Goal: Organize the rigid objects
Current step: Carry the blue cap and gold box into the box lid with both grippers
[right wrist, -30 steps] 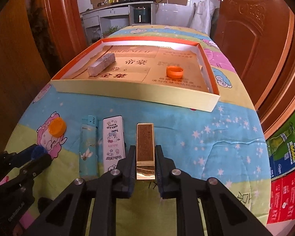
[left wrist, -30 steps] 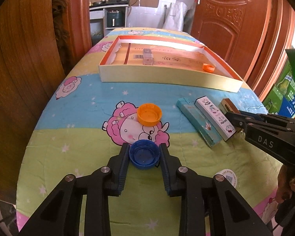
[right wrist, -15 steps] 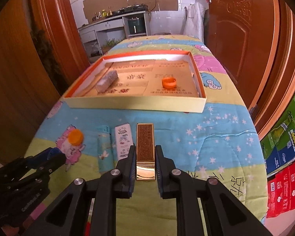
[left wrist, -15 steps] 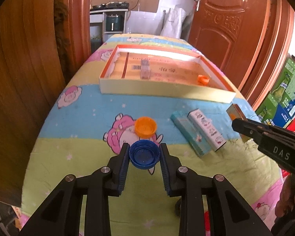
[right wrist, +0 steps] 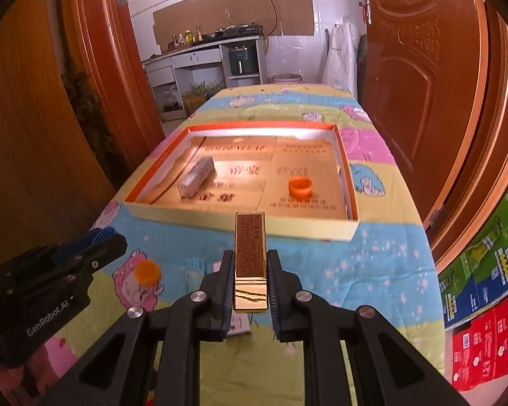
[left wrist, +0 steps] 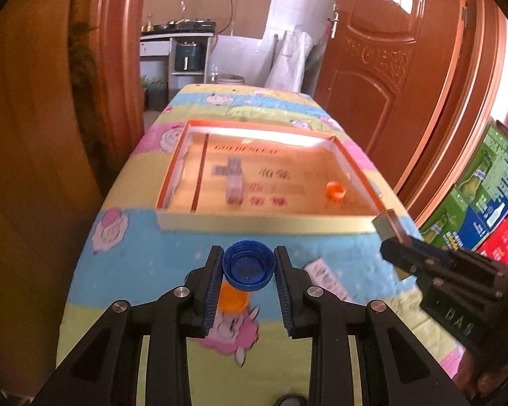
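My left gripper (left wrist: pixel 249 264) is shut on a blue bottle cap (left wrist: pixel 249 266) and holds it in the air above an orange cap (left wrist: pixel 233 299) that lies on the table. My right gripper (right wrist: pixel 250 267) is shut on a gold and brown rectangular box (right wrist: pixel 250 253), lifted above the table. Both are short of the near wall of the shallow orange-rimmed tray (left wrist: pixel 264 226), also in the right wrist view (right wrist: pixel 240 226). The tray holds a silver box (right wrist: pixel 197 176) and another orange cap (right wrist: pixel 300 186).
A white patterned box (left wrist: pixel 325 279) lies on the cartoon tablecloth (right wrist: pixel 372 264) near my left gripper's right finger; a teal box (right wrist: pixel 194 265) lies beside it. Wooden doors stand at both sides. Green and red cartons (right wrist: pixel 484 270) are stacked at the right.
Both grippers have risen off the table with their objects and moved forward toward the tray. The blue cap now hangs over the orange cap.
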`<act>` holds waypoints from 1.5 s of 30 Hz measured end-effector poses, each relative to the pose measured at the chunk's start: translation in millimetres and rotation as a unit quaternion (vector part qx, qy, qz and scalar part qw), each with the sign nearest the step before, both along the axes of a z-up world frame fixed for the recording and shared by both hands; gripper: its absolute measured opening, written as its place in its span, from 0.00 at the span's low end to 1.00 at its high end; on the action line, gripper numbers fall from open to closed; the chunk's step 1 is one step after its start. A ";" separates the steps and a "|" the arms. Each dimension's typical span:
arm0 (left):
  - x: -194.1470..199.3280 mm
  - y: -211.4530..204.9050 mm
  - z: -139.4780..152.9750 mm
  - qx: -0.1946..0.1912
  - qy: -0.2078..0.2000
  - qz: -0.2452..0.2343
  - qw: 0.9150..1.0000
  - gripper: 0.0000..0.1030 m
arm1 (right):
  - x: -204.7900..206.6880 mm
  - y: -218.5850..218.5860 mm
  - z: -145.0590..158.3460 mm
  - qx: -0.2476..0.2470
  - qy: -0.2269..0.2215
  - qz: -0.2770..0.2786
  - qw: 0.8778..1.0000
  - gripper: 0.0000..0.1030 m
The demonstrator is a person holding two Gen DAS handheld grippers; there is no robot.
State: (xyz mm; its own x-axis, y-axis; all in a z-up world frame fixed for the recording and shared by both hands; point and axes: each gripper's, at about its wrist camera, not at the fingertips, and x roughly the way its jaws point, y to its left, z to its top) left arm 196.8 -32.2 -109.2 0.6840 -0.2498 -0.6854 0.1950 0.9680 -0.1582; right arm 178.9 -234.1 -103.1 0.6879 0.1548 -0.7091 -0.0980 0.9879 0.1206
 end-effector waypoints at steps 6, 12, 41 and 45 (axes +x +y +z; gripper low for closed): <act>30.7 -12.5 14.2 -0.017 0.002 -0.004 1.000 0.30 | 17.8 -4.3 7.7 0.009 -0.004 -0.004 1.000 0.18; 58.8 -23.3 20.7 -0.018 0.002 0.001 1.000 0.30 | 37.3 -8.3 9.3 0.016 -0.001 -0.005 1.000 0.18; 152.5 0.7 12.2 0.034 0.015 0.038 0.999 0.30 | 124.2 -10.9 -12.1 0.057 0.040 -0.021 0.997 0.18; 168.2 13.7 -1.8 0.039 0.039 0.043 0.998 0.30 | 136.9 -2.1 -22.0 0.050 0.054 -0.018 0.997 0.18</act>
State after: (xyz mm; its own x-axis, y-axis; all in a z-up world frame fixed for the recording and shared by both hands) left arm 365.0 -18.5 -111.0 0.6443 -0.1370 -0.7524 0.1016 0.9904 -0.0933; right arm 315.7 -236.2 -125.1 0.6150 0.2053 -0.7613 -0.0438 0.9729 0.2270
